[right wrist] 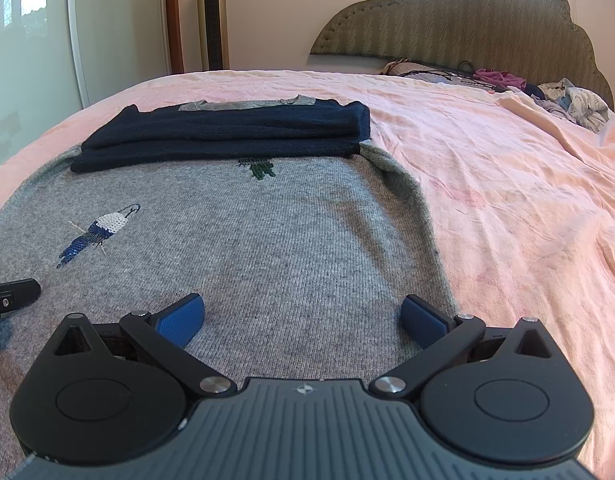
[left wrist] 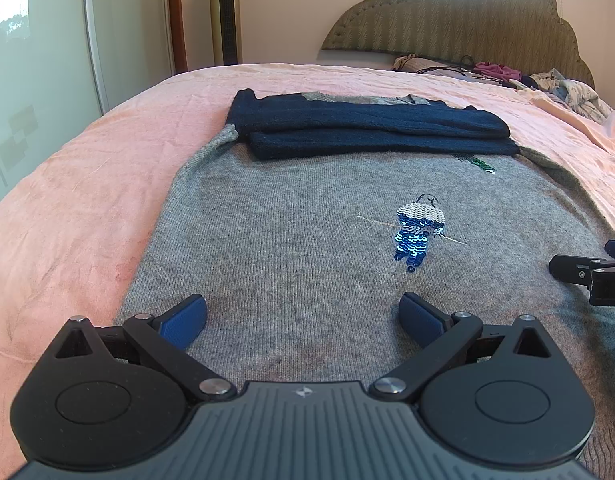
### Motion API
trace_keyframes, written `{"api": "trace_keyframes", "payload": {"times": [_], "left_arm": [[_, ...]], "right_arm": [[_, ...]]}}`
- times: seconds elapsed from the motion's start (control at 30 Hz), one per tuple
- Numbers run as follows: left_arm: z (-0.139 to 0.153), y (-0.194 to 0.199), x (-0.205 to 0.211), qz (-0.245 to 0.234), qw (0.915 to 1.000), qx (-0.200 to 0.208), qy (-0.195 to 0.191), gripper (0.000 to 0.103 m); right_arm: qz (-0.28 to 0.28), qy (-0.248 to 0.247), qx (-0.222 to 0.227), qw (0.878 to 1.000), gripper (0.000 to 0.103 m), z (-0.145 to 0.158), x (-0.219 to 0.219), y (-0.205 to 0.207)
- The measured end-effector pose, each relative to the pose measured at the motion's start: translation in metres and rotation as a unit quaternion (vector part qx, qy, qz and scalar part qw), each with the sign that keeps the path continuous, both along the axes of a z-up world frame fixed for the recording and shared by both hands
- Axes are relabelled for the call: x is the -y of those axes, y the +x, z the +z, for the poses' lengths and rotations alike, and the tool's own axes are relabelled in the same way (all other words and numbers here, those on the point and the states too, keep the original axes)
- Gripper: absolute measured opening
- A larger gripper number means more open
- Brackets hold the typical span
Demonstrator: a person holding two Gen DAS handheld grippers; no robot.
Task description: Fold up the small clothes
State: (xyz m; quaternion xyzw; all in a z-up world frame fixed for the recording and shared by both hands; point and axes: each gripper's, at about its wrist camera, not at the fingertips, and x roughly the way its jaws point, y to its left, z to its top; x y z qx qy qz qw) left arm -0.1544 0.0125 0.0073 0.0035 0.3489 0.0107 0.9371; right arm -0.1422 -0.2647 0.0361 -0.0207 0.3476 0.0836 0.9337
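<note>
A grey knit sweater (left wrist: 291, 232) lies flat on the pink bed, with a sequin bird (left wrist: 417, 232) on its front. Its navy sleeves (left wrist: 367, 132) are folded across the chest at the far end. My left gripper (left wrist: 303, 312) is open and empty over the sweater's near left part. My right gripper (right wrist: 303, 314) is open and empty over the near right part of the sweater (right wrist: 267, 240), close to its right edge. The sleeves (right wrist: 227, 136) and the bird (right wrist: 103, 230) also show in the right wrist view. The right gripper's tip shows at the left view's right edge (left wrist: 587, 272).
The pink bedsheet (right wrist: 507, 200) spreads around the sweater. A pile of loose clothes (left wrist: 567, 88) lies by the padded headboard (left wrist: 447, 20) at the far right. A tower fan (left wrist: 225, 12) and a glass wardrobe door (left wrist: 35, 60) stand beyond the bed on the left.
</note>
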Motion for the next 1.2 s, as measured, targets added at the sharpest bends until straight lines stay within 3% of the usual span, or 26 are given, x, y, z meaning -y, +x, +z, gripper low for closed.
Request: {"api": "trace_keyframes", "payload": {"times": [1.03,1.2], "left_arm": [[0.001,-0.002,0.001,0.003,1.0000,0.003,0.001,0.103],[0.004,-0.019,0.006,0.015,0.9999,0.002,-0.004,0.103]], "right_arm": [[-0.005,-0.009,-0.009,1.000,0.103,0.005,-0.002,-0.008],[-0.005,-0.006,-0.010,1.000,0.103,0.005,-0.003,-0.023]]}}
